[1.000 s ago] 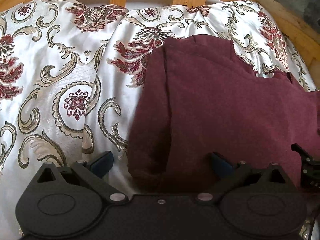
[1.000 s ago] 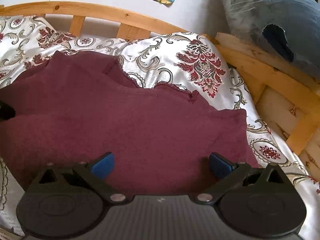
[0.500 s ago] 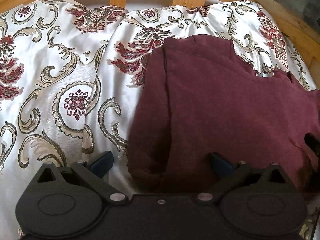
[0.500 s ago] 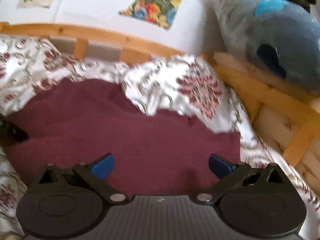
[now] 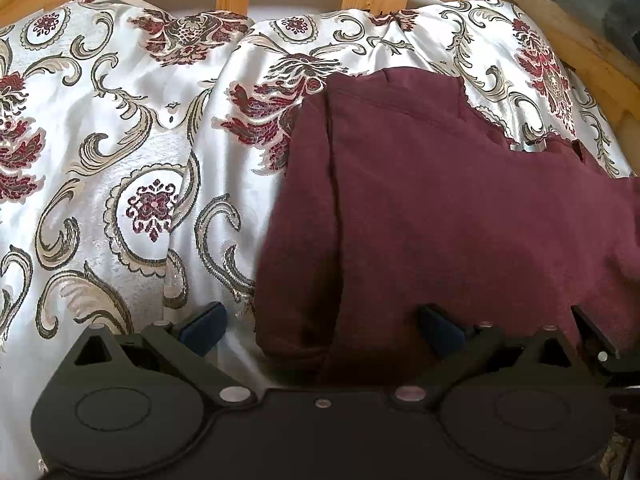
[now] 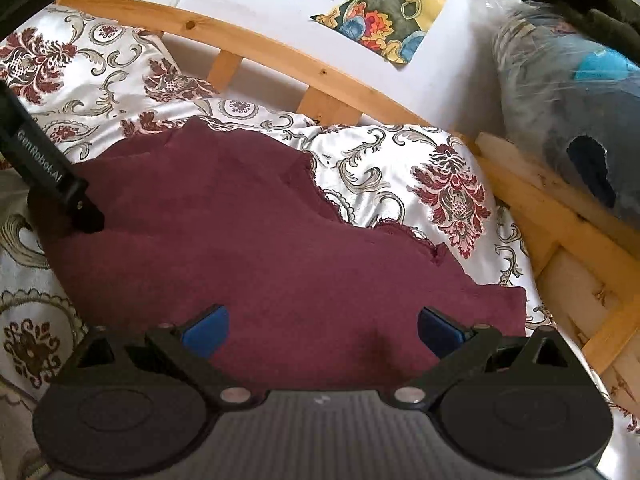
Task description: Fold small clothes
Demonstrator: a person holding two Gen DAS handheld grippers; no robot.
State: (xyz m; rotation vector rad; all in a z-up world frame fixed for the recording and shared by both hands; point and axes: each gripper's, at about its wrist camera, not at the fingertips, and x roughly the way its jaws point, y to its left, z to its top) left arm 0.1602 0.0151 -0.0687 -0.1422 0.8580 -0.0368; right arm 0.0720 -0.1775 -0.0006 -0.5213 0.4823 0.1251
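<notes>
A dark maroon garment (image 5: pixel 440 208) lies spread on a patterned satin bedspread (image 5: pixel 120 152), its left part folded over with a lengthwise crease. It also shows in the right wrist view (image 6: pixel 260 256). My left gripper (image 5: pixel 320 330) is open and empty, its jaws straddling the garment's near left edge. My right gripper (image 6: pixel 322 330) is open and empty above the garment's near edge. A finger of the left gripper (image 6: pixel 60 188) rests over the garment's left side in the right wrist view.
A wooden slatted headboard (image 6: pixel 280 56) curves behind the bed. A wooden side rail (image 6: pixel 560 224) runs at the right. A large grey-blue plush toy (image 6: pixel 568 92) sits past it. Paper pictures (image 6: pixel 384 4) hang on the white wall.
My right gripper has pulled back and tilted up, so more wall and headboard show. The left gripper has held nearly still. Both stay open.
</notes>
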